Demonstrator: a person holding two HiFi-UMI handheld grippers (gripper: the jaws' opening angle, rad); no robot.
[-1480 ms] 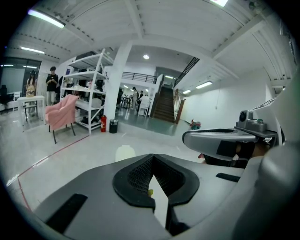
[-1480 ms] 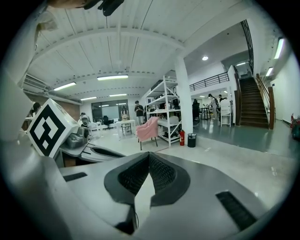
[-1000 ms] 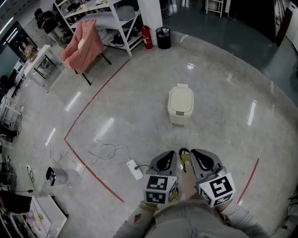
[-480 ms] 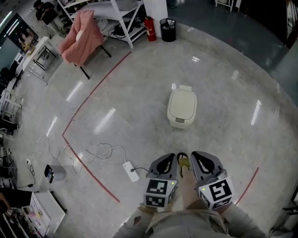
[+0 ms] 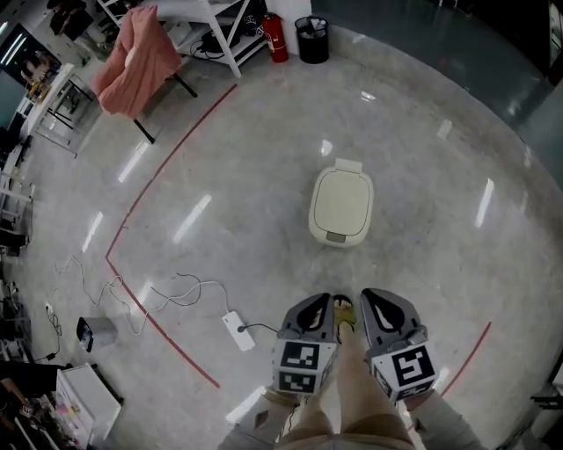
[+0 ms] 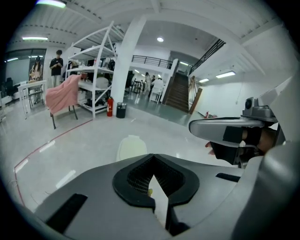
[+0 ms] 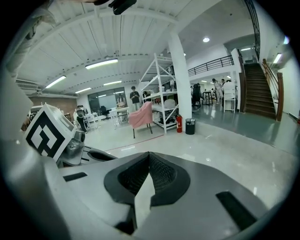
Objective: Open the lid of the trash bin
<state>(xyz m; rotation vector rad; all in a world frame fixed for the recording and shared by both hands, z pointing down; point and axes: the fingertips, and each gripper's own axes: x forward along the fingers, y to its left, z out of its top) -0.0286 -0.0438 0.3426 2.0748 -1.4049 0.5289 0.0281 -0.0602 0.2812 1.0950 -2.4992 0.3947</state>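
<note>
A cream trash bin (image 5: pixel 341 206) stands on the grey floor with its lid down flat, a small tab at its near edge. Both grippers are held low, close to the person's body, well short of the bin. My left gripper (image 5: pixel 310 309) is shut with nothing in it, and my right gripper (image 5: pixel 383 308) beside it is also shut and empty. In the left gripper view the bin (image 6: pixel 131 146) shows just beyond my left gripper (image 6: pixel 152 165), with the right gripper (image 6: pixel 227 130) at the right. The right gripper view shows my right gripper (image 7: pixel 149 157) but no bin.
A red line (image 5: pixel 149 189) runs across the floor at the left. A white power strip (image 5: pixel 237 330) with loose cable lies near the person's feet. Far back stand a pink-draped chair (image 5: pixel 130 60), a white rack (image 5: pixel 215 22), a red extinguisher (image 5: pixel 274 35) and a black basket (image 5: pixel 311 40).
The head view has shifted forward: the bin looks slightly larger and nearer, and the back furniture has slid towards the top edge. Both grippers stay low and shut.
</note>
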